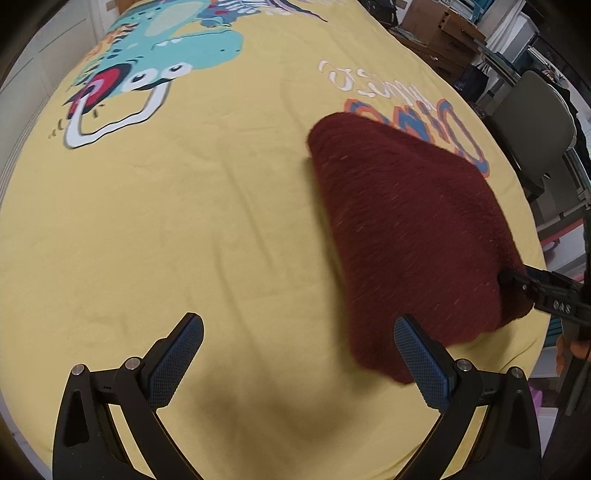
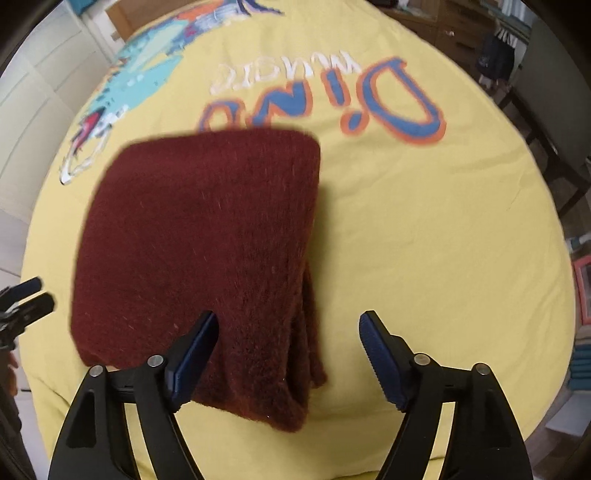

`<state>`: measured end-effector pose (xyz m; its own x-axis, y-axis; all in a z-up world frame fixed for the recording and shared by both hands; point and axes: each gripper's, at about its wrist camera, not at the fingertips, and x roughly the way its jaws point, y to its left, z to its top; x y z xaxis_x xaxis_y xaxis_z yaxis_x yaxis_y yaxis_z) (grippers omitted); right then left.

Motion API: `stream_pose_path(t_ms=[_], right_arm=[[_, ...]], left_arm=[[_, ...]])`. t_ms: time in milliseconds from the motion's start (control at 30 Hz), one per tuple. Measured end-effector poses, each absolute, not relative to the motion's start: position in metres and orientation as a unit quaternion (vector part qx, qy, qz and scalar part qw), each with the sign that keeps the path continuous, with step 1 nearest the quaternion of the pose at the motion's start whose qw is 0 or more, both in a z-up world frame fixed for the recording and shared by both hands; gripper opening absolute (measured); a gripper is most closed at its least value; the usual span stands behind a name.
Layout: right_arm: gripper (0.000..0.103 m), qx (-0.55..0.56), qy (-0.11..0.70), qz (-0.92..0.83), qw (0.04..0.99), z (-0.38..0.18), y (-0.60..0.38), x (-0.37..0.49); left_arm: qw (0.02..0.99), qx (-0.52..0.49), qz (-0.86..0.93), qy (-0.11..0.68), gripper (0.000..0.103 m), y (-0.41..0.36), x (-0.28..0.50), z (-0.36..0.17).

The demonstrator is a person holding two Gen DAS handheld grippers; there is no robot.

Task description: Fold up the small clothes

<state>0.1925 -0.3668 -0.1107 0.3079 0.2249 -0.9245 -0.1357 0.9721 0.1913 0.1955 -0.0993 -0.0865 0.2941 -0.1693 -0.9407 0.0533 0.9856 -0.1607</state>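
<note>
A dark red fuzzy knit garment (image 1: pixel 413 229) lies folded into a thick block on the yellow printed sheet (image 1: pixel 184 221); it also shows in the right wrist view (image 2: pixel 199 236). My left gripper (image 1: pixel 298 332) is open and empty, to the left of the garment's near end. My right gripper (image 2: pixel 289 325) is open, its jaws wide over the garment's near right edge, the left finger (image 2: pixel 195 350) resting on the fabric. The right gripper also shows at the right edge of the left view (image 1: pixel 543 288), against the garment. The left gripper shows at the left edge of the right view (image 2: pixel 26 299).
The sheet (image 2: pixel 424 229) carries a dinosaur print (image 1: pixel 147 62) and "Dino" lettering (image 2: pixel 369 99). A grey chair (image 1: pixel 532 122) and boxes (image 1: pixel 439 29) stand beyond the far right edge. White cabinets (image 2: pixel 33 96) stand at the left.
</note>
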Motion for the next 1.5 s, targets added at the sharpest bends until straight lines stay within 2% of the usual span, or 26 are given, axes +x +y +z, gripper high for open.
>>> stream_pose_path(t_ms=[67, 133, 333, 500, 600, 767, 1000, 1067, 1100, 1133, 1233, 1267, 1333, 1500], right_arm=[[0.087, 0.05, 0.568, 0.124, 0.812, -0.101, -0.366, 0.199], [0.102, 0.051, 0.565, 0.137, 0.812, -0.099, -0.36, 0.207], [0.103, 0.065, 0.588, 0.144, 0.794, -0.127, -0.344, 0.23], [0.103, 0.048, 0.619, 0.139, 0.772, -0.164, -0.339, 0.229], [0.103, 0.074, 0.615, 0.15, 0.77, -0.18, -0.344, 0.226], [0.103, 0.097, 0.595, 0.159, 0.782, -0.194, -0.345, 0.223], [0.102, 0.133, 0.615, 0.159, 0.761, -0.204, -0.349, 0.225], [0.1, 0.134, 0.619, 0.158, 0.758, -0.204, -0.346, 0.226], [0.092, 0.138, 0.62, 0.162, 0.756, -0.203, -0.345, 0.226], [0.079, 0.146, 0.619, 0.172, 0.752, -0.201, -0.343, 0.226], [0.07, 0.125, 0.621, 0.175, 0.753, -0.194, -0.336, 0.226], [0.067, 0.122, 0.621, 0.178, 0.753, -0.192, -0.333, 0.226], [0.053, 0.12, 0.617, 0.182, 0.756, -0.188, -0.329, 0.225], [0.042, 0.104, 0.599, 0.178, 0.773, -0.169, -0.318, 0.219]], left_arm=[[0.802, -0.045, -0.078, 0.591, 0.102, -0.108, 0.209, -0.083], [0.8, -0.039, -0.089, 0.592, 0.102, -0.118, 0.223, -0.081], [0.79, -0.056, -0.098, 0.603, 0.102, -0.151, 0.261, -0.089], [0.765, -0.042, -0.079, 0.638, 0.102, -0.169, 0.276, -0.126], [0.755, -0.044, -0.065, 0.651, 0.102, -0.165, 0.272, -0.148], [0.763, -0.067, -0.073, 0.638, 0.103, -0.154, 0.261, -0.168], [0.773, -0.078, -0.081, 0.625, 0.103, -0.148, 0.256, -0.173], [0.775, -0.071, -0.081, 0.623, 0.103, -0.15, 0.253, -0.17], [0.776, -0.065, -0.083, 0.622, 0.103, -0.152, 0.253, -0.17], [0.777, -0.063, -0.085, 0.62, 0.103, -0.153, 0.253, -0.169], [0.777, -0.063, -0.092, 0.619, 0.102, -0.155, 0.251, -0.171], [0.777, -0.065, -0.095, 0.618, 0.099, -0.155, 0.251, -0.171], [0.776, -0.071, -0.109, 0.617, 0.084, -0.157, 0.25, -0.169], [0.785, -0.05, -0.13, 0.603, 0.055, -0.161, 0.247, -0.157]])
